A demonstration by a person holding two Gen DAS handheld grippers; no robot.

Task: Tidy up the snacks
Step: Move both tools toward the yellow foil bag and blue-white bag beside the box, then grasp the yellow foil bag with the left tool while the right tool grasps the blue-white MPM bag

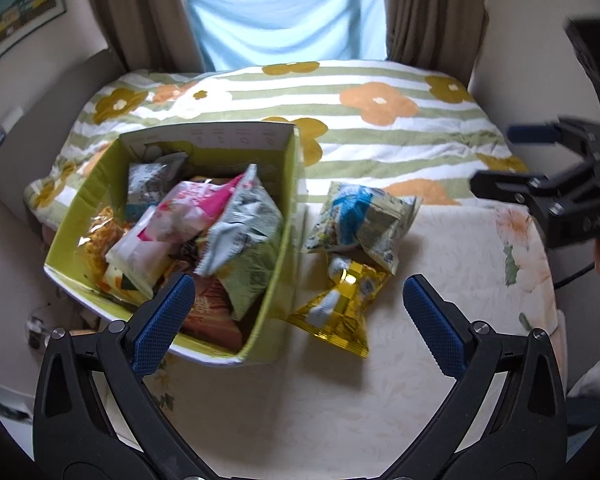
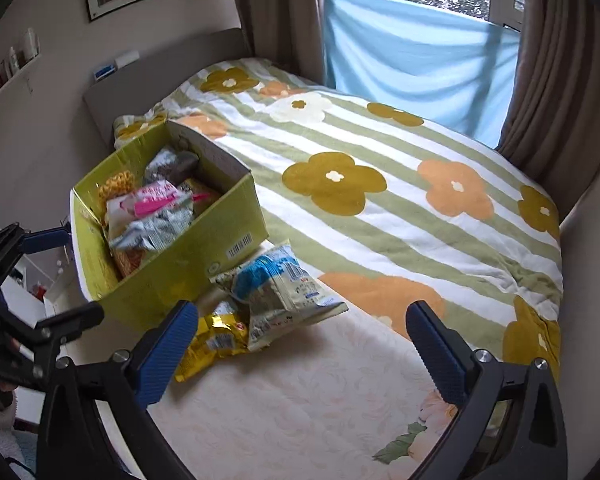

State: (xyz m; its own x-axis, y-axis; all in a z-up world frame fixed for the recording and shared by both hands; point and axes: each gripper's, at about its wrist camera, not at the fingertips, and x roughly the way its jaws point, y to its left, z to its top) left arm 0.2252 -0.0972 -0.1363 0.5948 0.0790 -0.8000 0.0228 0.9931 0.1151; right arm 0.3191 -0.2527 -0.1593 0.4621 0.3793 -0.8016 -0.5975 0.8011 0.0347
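Note:
A yellow-green cardboard box (image 1: pixel 278 240) (image 2: pixel 204 256) sits on the bed, filled with several snack bags, a pink-and-white one (image 1: pixel 180 212) (image 2: pixel 148 200) on top. Two bags lie on the sheet right of the box: a blue-and-cream bag (image 1: pixel 364 220) (image 2: pixel 276 292) leaning over a yellow foil bag (image 1: pixel 340 308) (image 2: pixel 216 340). My left gripper (image 1: pixel 300 300) is open and empty, above the box's near right corner and the yellow bag. My right gripper (image 2: pixel 302 332) is open and empty, just short of the two loose bags; it also shows in the left wrist view (image 1: pixel 500 160).
A striped flower-print duvet (image 2: pixel 380 184) covers the far half of the bed; the near part is a cream sheet (image 2: pixel 300 400). A headboard (image 2: pixel 160 64) and wall are left, a window with curtains (image 2: pixel 560 80) behind. The bed edge drops off left of the box.

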